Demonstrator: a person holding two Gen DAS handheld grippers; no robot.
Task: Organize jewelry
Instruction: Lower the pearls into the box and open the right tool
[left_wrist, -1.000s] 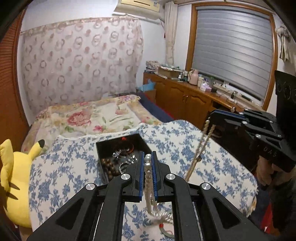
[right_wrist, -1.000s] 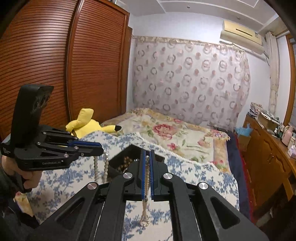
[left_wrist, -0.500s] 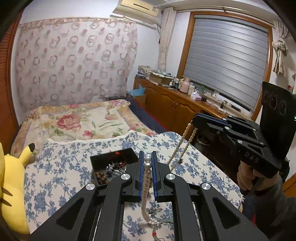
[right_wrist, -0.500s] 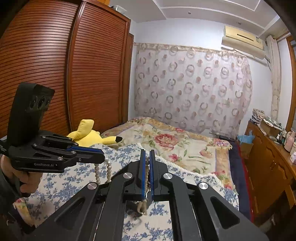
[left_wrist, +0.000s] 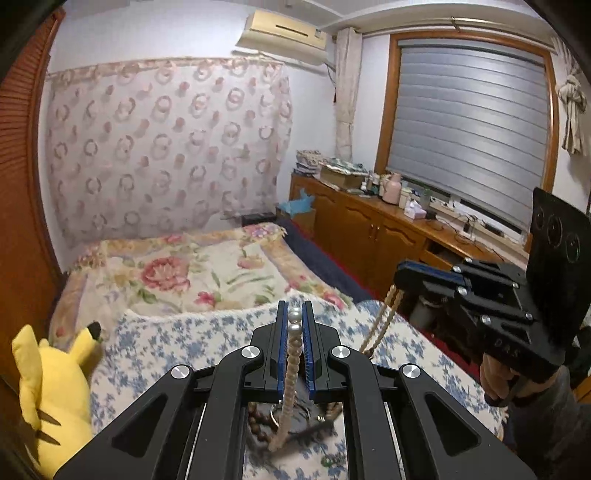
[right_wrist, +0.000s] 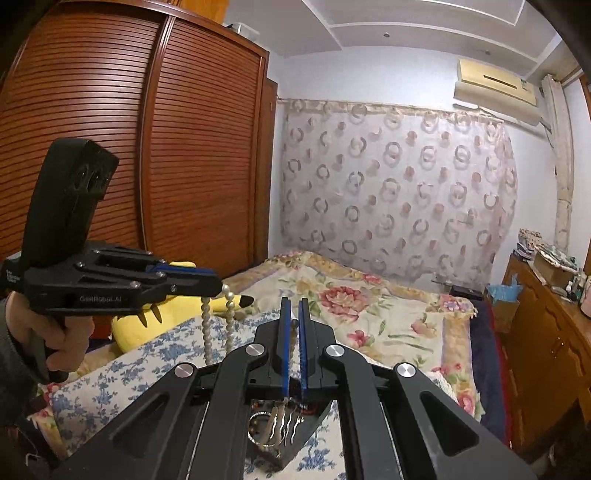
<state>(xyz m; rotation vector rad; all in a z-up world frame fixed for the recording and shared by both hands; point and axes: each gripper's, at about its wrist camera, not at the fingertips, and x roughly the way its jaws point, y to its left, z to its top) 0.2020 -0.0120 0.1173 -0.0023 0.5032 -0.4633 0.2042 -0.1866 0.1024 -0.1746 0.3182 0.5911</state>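
A white pearl necklace (left_wrist: 291, 354) hangs over the bed, held up by both grippers. My left gripper (left_wrist: 294, 308) is shut on a few pearls at its fingertips, and the strand drops below them. Lower still lies a black jewelry tray (left_wrist: 317, 428) with brown beads (left_wrist: 258, 421). At the right of the left wrist view, my right gripper (left_wrist: 400, 271) pinches a doubled run of the strand. In the right wrist view my right gripper (right_wrist: 294, 304) is shut on the strand, and my left gripper (right_wrist: 216, 286) holds pearls (right_wrist: 206, 332) at the left. The tray (right_wrist: 314, 424) shows silver hairpins (right_wrist: 280, 424).
A blue-flowered blanket (left_wrist: 184, 343) covers the near end of the bed, and a yellow plush toy (left_wrist: 48, 387) sits at its left edge. A wooden cabinet (left_wrist: 369, 236) with clutter runs under the window on the right. A slatted wardrobe (right_wrist: 147, 147) stands left.
Both grippers have risen with the necklace still held. The tray has dropped lower in both views and now shows only beneath the fingers.
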